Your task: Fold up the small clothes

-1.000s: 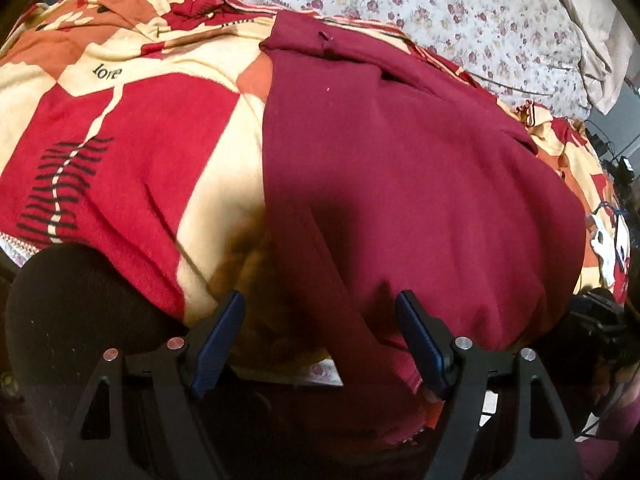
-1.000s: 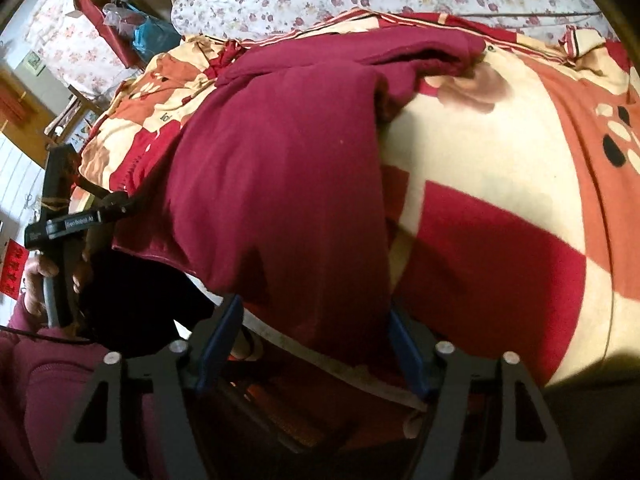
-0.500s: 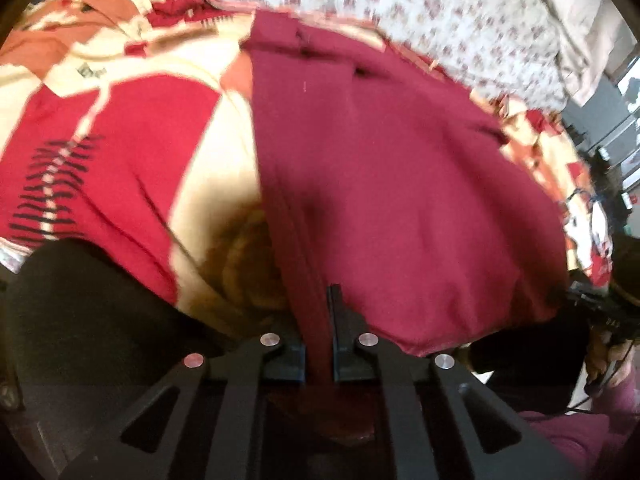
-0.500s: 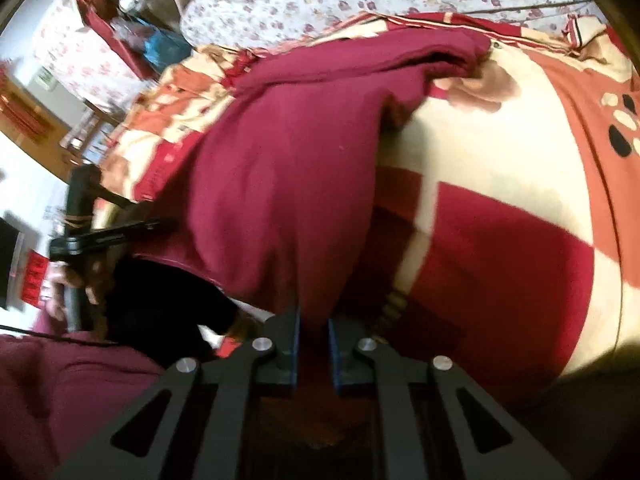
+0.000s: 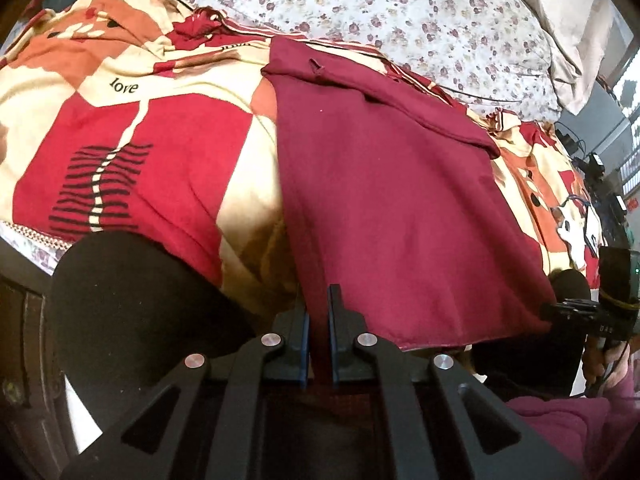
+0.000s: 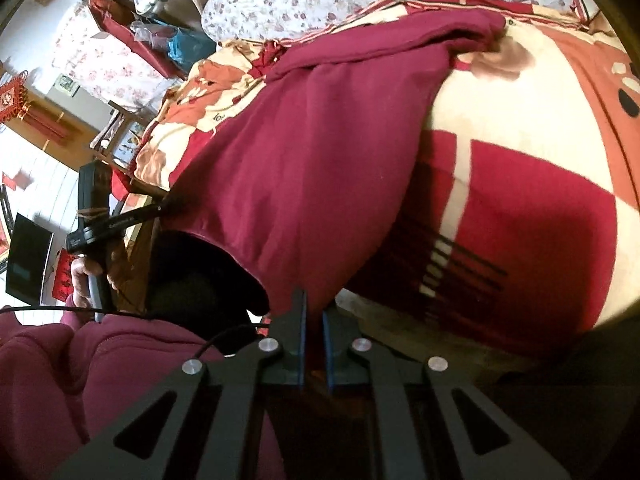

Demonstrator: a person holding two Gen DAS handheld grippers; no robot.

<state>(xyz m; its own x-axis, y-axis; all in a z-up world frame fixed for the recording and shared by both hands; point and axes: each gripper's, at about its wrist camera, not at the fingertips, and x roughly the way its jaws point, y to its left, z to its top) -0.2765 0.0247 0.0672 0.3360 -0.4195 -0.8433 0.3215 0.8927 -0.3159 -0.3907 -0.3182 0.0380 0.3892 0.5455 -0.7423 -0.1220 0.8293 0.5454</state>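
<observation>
Maroon garment [image 5: 392,200] near hem | both claws clamped | lifted off blanket [image 5: 168,152]

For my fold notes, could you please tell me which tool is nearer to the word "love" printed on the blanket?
Left. The left tool grips the maroon garment at the hem corner on the side of the "love" print; the right tool grips the opposite corner, with the garment between.

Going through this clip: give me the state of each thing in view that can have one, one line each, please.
Left claw: shut on the near hem of the maroon garment.
Right claw: shut on the hem's other near corner.
Maroon garment: spread on the blanket, far edge folded over, near edge lifted.
Patterned blanket: spread over the bed, rumpled.
Floral sheet: lying flat beyond the blanket.
</observation>
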